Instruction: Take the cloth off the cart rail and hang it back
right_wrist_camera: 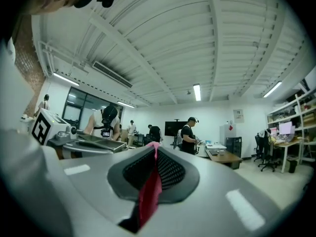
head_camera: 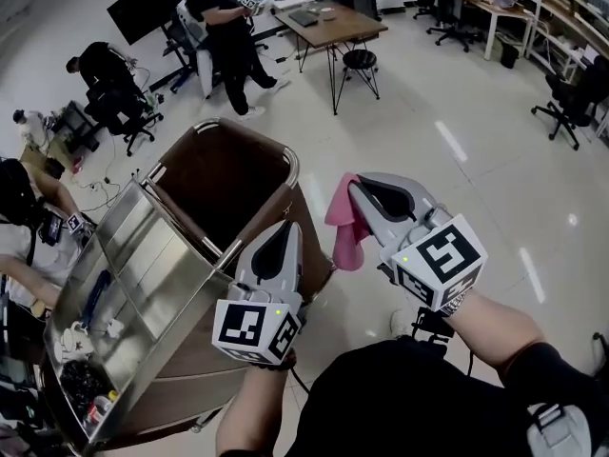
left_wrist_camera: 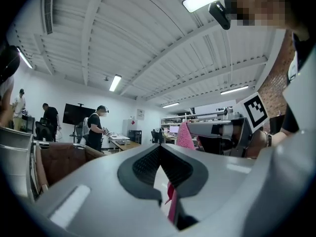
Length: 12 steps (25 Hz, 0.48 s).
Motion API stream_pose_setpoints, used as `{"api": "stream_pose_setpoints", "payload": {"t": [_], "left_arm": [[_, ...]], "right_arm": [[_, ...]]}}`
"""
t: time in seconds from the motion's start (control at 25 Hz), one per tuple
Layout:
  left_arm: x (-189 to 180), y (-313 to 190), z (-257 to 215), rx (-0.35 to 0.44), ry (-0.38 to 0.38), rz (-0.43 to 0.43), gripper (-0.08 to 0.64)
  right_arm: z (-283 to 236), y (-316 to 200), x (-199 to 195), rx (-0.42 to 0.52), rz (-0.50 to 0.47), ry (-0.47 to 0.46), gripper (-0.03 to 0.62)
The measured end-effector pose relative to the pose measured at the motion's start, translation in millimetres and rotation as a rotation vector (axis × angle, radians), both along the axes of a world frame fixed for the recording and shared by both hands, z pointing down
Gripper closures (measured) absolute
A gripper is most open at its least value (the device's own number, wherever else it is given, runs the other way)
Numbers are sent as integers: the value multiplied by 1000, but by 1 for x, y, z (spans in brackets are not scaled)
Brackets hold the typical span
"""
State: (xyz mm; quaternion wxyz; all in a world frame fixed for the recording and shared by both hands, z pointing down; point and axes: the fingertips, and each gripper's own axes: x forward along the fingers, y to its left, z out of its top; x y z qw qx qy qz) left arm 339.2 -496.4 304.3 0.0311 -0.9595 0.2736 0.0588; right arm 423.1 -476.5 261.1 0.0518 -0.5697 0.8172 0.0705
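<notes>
A pink cloth point(head_camera: 344, 231) hangs from my right gripper point(head_camera: 354, 184), which is shut on its top edge, just right of the cart's rounded chrome rail point(head_camera: 290, 168). In the right gripper view the cloth point(right_wrist_camera: 150, 191) runs down between the closed jaws of my right gripper point(right_wrist_camera: 155, 147). My left gripper point(head_camera: 285, 225) is held beside it over the cart's near corner, its tips together. In the left gripper view my left gripper point(left_wrist_camera: 159, 149) looks shut. The cloth point(left_wrist_camera: 185, 135) shows at the right, and a pink sliver shows low in the jaw gap.
The steel cart point(head_camera: 143, 255) carries a brown bag point(head_camera: 224, 179) and trays of small items. A person point(head_camera: 224, 36) stands by a wooden table point(head_camera: 328, 22) with a stool point(head_camera: 360, 60). Another person point(head_camera: 19, 227) is at the left. Office chairs point(head_camera: 119, 93) stand behind.
</notes>
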Motion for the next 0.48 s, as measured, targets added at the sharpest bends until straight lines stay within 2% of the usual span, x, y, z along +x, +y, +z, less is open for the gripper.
{"api": "stream_pose_setpoints", "payload": {"t": [0.32, 0.48], "left_arm": [[49, -36, 15, 23, 21, -197, 557], [57, -59, 34, 21, 24, -278, 557]], "right_arm": [[22, -46, 48, 16, -195, 33, 584], [39, -80, 65, 16, -257, 26, 584]]}}
